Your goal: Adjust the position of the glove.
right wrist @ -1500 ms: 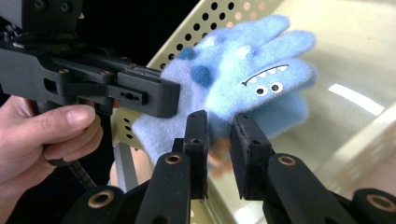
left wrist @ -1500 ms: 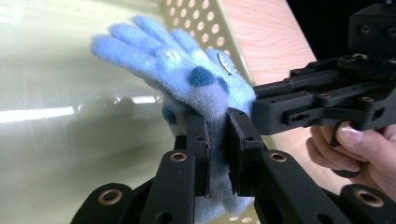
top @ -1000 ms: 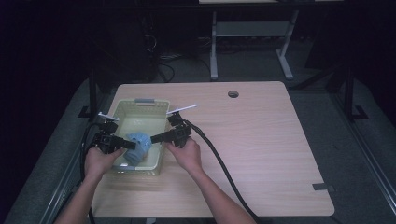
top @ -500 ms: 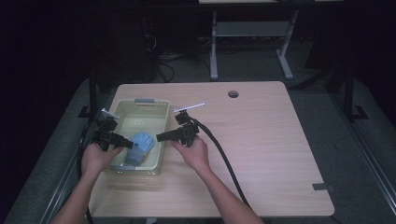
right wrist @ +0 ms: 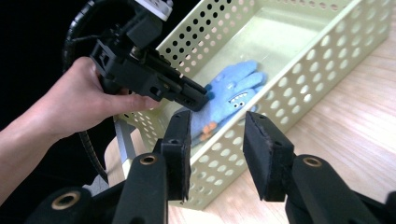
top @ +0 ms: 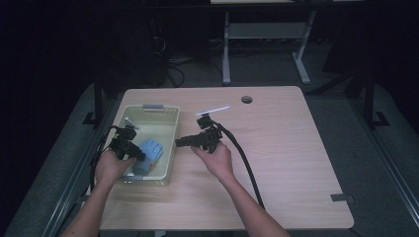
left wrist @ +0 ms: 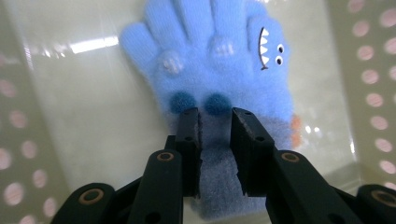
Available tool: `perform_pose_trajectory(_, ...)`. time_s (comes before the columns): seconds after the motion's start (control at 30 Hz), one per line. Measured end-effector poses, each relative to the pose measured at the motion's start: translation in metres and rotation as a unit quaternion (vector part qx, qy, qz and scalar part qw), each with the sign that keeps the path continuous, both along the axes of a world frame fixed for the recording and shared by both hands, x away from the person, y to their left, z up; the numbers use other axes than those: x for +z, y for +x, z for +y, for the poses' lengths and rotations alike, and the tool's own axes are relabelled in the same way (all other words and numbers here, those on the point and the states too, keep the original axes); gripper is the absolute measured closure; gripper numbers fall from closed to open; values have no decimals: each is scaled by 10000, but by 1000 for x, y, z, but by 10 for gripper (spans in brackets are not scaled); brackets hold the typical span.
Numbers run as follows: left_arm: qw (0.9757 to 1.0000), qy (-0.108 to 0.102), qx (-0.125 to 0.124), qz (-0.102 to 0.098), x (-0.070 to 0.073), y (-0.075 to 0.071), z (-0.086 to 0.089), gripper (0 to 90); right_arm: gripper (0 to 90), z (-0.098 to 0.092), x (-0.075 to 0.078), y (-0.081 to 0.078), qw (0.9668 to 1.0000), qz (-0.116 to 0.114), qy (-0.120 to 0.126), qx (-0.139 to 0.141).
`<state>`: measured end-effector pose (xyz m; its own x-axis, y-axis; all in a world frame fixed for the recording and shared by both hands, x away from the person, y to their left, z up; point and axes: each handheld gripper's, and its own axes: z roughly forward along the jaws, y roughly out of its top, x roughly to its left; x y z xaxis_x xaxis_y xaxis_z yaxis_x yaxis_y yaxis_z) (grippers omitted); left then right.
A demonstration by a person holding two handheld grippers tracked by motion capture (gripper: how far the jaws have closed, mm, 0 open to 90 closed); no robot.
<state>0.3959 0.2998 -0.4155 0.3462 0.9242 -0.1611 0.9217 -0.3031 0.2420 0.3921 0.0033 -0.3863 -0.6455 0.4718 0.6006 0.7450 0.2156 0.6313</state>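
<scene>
- Since half a second ago, the right tool [top: 179, 142] has drawn back from the basket [top: 170, 148] and now sits outside its right wall, over the counter [top: 276, 168]; a second ago its tip reached over the basket's inside beside the glove [top: 148, 154].
- Left tool [top: 141, 154] has stayed at the basket's left side, pointing in across the left wall toward the glove.
- Nearest to the person, both forearms come in from the counter's near edge, one hand [top: 112, 167] at the basket's near left corner, the other hand [top: 217, 160] just right of the basket.
- Seen in the left gripper view, the left tool [left wrist: 215, 122] stands with a narrow gap between its jaws, over the cuff end of the blue glove [left wrist: 219, 79]; whether the pads touch the knit I cannot tell.
- That glove lies flat on the basket floor [left wrist: 93, 116], fingers pointing away from the tool, a small toothy monster face on one finger.
- Seen in the right gripper view, the right tool [right wrist: 217, 126] has its jaws moderately apart with nothing between them, aimed at the basket's perforated right wall [right wrist: 299, 74].
- Beyond those jaws, the left tool [right wrist: 198, 98] reaches down inside the basket to the glove [right wrist: 233, 93].
- Farther out, a thick black cable [top: 247, 168] trails from the right tool back toward the counter's near edge.
- Past the basket, a round hole [top: 246, 99] sits near the counter's far edge.
</scene>
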Motion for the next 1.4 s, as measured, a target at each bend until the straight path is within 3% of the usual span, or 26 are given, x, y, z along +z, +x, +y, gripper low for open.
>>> perform_pose_trajectory(0.23,9993,-304,133,-174,8,-3,4,643,575,-11,-4,1,10000,72,-17,-44)
perform_pose_trajectory(0.37,9975,-552,244,-375,15,-7,6,583,537,-16,-8,1,9998,119,-148,-72)
perform_pose_trajectory(0.43,9969,-637,151,-438,19,-7,8,558,514,-20,-9,1,9997,114,-173,-101)
perform_pose_trajectory(0.73,9895,-1166,229,-821,32,-12,10,473,457,-33,-12,2,9994,117,-255,-185)
perform_pose_trajectory(1.17,9804,-1552,155,-1204,42,-19,5,425,378,-49,-15,2,9989,135,-410,-184)
perform_pose_trajectory(1.4,9743,-1766,172,-1384,48,-23,0,398,362,-58,-12,2,9987,108,-428,-248)
